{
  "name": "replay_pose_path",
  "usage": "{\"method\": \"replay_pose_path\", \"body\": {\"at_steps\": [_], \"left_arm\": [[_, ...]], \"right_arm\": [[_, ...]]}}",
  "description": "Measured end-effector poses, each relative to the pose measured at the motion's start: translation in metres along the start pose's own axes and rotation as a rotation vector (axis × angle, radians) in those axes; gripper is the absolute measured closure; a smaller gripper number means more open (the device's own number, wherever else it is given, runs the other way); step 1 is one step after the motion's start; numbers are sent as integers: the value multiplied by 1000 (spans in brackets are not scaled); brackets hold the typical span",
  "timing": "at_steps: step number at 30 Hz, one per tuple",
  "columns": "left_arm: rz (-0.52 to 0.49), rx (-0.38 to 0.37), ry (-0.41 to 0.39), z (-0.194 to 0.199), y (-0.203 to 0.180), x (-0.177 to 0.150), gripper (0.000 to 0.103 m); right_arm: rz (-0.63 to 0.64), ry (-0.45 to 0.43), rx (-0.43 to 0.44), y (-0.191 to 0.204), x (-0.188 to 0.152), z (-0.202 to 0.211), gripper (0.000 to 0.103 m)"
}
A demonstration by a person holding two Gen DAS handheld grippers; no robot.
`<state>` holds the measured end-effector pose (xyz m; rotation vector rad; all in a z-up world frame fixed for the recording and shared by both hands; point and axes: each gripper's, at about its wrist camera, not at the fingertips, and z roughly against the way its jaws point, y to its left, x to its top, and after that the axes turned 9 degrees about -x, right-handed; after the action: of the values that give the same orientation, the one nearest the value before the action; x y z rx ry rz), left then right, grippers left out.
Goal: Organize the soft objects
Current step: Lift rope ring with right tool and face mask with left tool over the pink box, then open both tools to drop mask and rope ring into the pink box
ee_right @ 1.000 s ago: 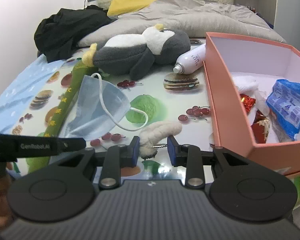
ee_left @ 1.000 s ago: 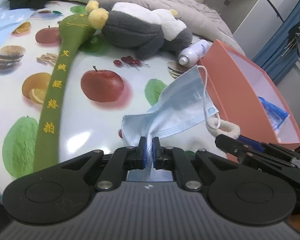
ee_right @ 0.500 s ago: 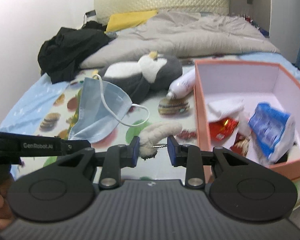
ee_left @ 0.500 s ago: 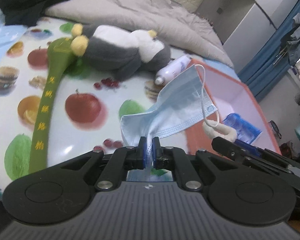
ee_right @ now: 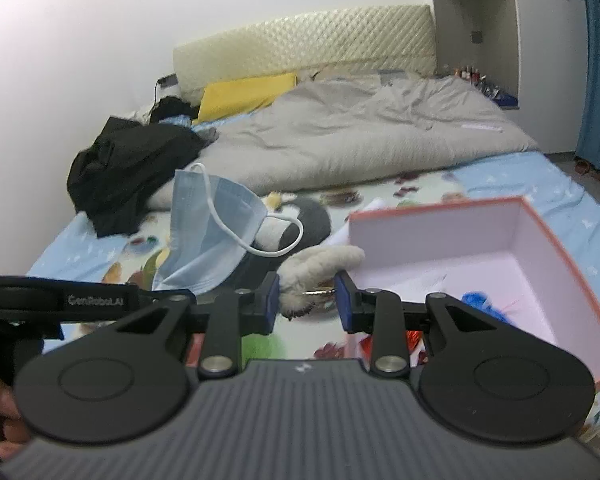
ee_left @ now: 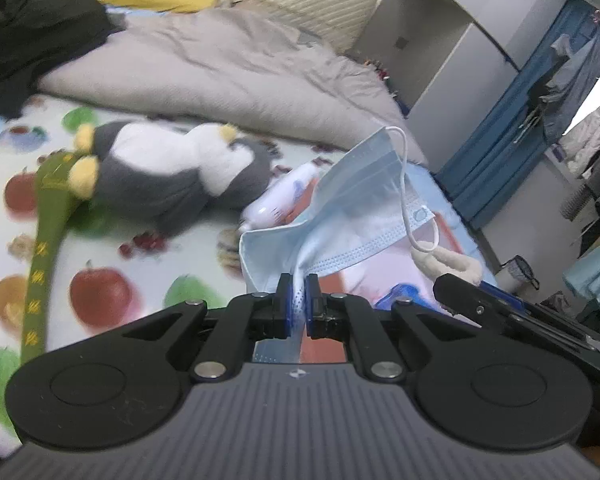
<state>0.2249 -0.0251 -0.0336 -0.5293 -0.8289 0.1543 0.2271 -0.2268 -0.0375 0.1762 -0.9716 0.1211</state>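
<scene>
My left gripper (ee_left: 299, 289) is shut on a light blue face mask (ee_left: 364, 204), which hangs in the air above the bed. The same mask (ee_right: 208, 232) shows at the left of the right wrist view, its white ear loop dangling. My right gripper (ee_right: 307, 297) is shut on a fuzzy cream plush piece (ee_right: 320, 266), also seen as a cream plush piece (ee_left: 452, 262) beside the mask. Below and to the right stands the open pink box (ee_right: 540, 264) with an orange rim, holding blue and red packets. A grey and white plush penguin (ee_left: 168, 176) lies on the fruit-print sheet.
A long green plush strip (ee_left: 46, 240) with yellow characters lies left of the penguin. A white spray bottle (ee_left: 278, 198) rests beside it. A grey duvet (ee_right: 360, 140), black clothing (ee_right: 128, 168) and a yellow pillow (ee_right: 244, 94) fill the bed's far end. A hand (ee_right: 0, 412) shows at the lower left.
Both grippers have risen above the bed with the mask and the plush piece in their grips. The view now takes in the headboard, and the box sits lower in the frame.
</scene>
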Motion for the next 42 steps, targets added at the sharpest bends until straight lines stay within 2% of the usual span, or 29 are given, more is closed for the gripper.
{"method": "replay_pose_path", "body": {"at_steps": [9, 14, 18, 27, 34, 39, 40, 42], "left_arm": [[-59, -61, -14, -30, -50, 37, 96], [-71, -102, 29, -68, -73, 39, 95], [-62, -112, 93, -107, -79, 31, 95], [-17, -93, 293, -192, -72, -7, 95], [-31, -68, 375, -220, -64, -26, 95], [-50, -63, 398, -223, -65, -27, 95], [-50, -63, 402, -223, -65, -26, 93], [-42, -56, 398, -220, -65, -24, 75]], "right_arm": [[-39, -52, -36, -41, 36, 2, 70], [-57, -37, -75, -66, 41, -11, 70], [-91, 32, -93, -86, 32, -33, 70], [-143, 263, -88, -106, -21, -80, 70], [-188, 382, -65, -107, -55, -100, 69], [-191, 401, -62, -112, -55, -105, 67], [-196, 407, -63, -113, -54, -106, 66], [-205, 418, -65, -115, -54, -107, 55]]}}
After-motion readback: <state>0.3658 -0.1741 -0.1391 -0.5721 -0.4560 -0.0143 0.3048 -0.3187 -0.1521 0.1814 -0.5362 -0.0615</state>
